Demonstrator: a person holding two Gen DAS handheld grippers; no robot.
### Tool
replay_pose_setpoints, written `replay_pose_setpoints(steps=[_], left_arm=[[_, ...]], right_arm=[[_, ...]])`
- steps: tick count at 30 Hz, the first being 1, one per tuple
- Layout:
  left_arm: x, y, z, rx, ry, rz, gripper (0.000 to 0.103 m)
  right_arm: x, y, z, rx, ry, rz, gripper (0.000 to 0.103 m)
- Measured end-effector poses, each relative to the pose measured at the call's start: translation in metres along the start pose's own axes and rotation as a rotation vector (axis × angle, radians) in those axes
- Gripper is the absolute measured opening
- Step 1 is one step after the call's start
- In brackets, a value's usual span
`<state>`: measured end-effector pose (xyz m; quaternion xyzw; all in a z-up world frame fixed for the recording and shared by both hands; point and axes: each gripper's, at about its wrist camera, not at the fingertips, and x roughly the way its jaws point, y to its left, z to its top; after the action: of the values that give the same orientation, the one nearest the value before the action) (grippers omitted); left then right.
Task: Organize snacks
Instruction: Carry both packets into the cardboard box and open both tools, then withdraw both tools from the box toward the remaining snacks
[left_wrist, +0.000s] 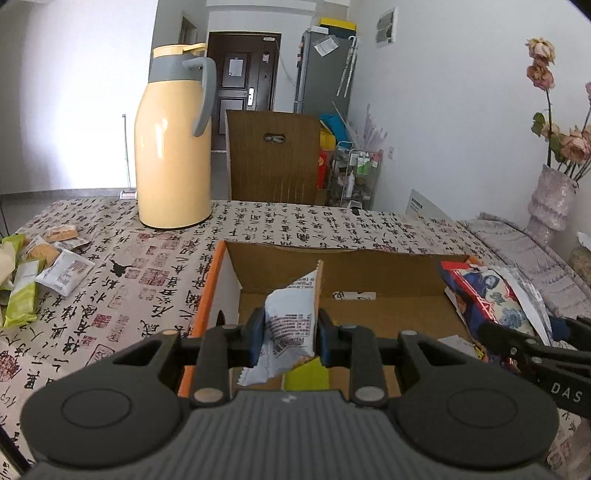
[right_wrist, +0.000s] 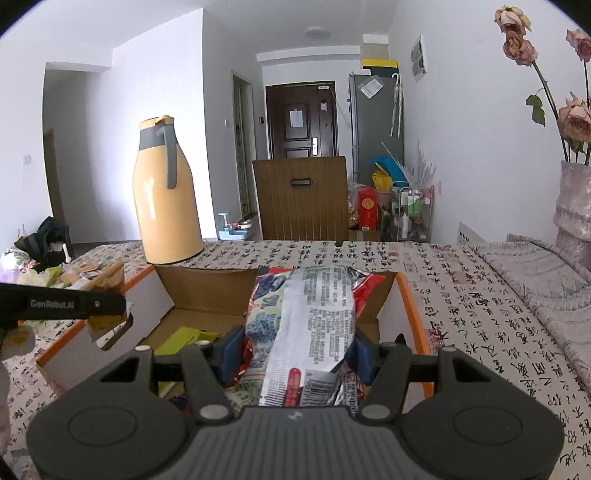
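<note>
White walls (right_wrist: 147, 92), dark brown door (right_wrist: 301, 118), grey cabinet (right_wrist: 376, 122), wooden chair (right_wrist: 301, 197), bright daylight

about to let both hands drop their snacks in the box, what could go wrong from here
The right gripper holds the big red snack bag by its near end only, so the far end may catch on the cardboard box wall. The left gripper pinches the small white packet tilted; it may land on edge. Both grippers hang close over the box and could bump.
</note>
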<state>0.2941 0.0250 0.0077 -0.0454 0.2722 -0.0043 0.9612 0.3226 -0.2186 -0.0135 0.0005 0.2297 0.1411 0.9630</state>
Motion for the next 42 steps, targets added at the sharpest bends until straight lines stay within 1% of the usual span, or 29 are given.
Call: replay_pose_setpoints(steps=[3,4,6,8,9,10,12,19,30,35,42], left_arm=[[-0.003,-0.004,-0.001,0.007,-0.004,-0.011,0.029],[-0.004,-0.005,-0.002,0.009,-0.012,-0.014,0.031],[-0.008,-0.006,-0.001,0.012,-0.028,-0.011,0.046],[-0.014,-0.006,-0.002,0.004,-0.055,0.008,0.083],[-0.016,-0.006,-0.001,-0.003,-0.066,0.024,0.091],[-0.018,-0.005,0.0,-0.012,-0.076,0.039,0.103],[-0.021,-0.002,0.001,-0.029,-0.089,0.048,0.103],[-0.021,-0.001,0.003,-0.039,-0.084,0.048,0.103],[-0.032,-0.003,0.005,-0.043,-0.105,0.049,0.103],[-0.04,-0.003,0.011,-0.062,-0.108,0.069,0.103],[-0.06,-0.004,0.013,-0.065,-0.132,0.073,0.103]], right_arm=[[0.0,0.001,-0.001,-0.002,0.005,0.001,0.06],[0.0,0.001,-0.001,-0.003,0.006,0.001,0.062],[0.0,0.001,-0.001,0.001,0.006,0.0,0.064],[-0.001,0.0,-0.001,0.007,0.001,-0.001,0.072],[-0.002,-0.001,-0.001,0.01,-0.003,-0.001,0.083],[-0.003,-0.002,-0.001,0.015,-0.009,0.0,0.094],[-0.005,-0.004,-0.001,0.023,-0.02,-0.001,0.103],[-0.007,-0.007,0.0,0.038,-0.029,-0.009,0.103],[-0.012,-0.005,0.005,0.027,-0.051,-0.022,0.103],[-0.022,-0.005,0.012,0.027,-0.078,-0.028,0.103],[-0.043,-0.003,0.019,0.009,-0.109,-0.039,0.103]])
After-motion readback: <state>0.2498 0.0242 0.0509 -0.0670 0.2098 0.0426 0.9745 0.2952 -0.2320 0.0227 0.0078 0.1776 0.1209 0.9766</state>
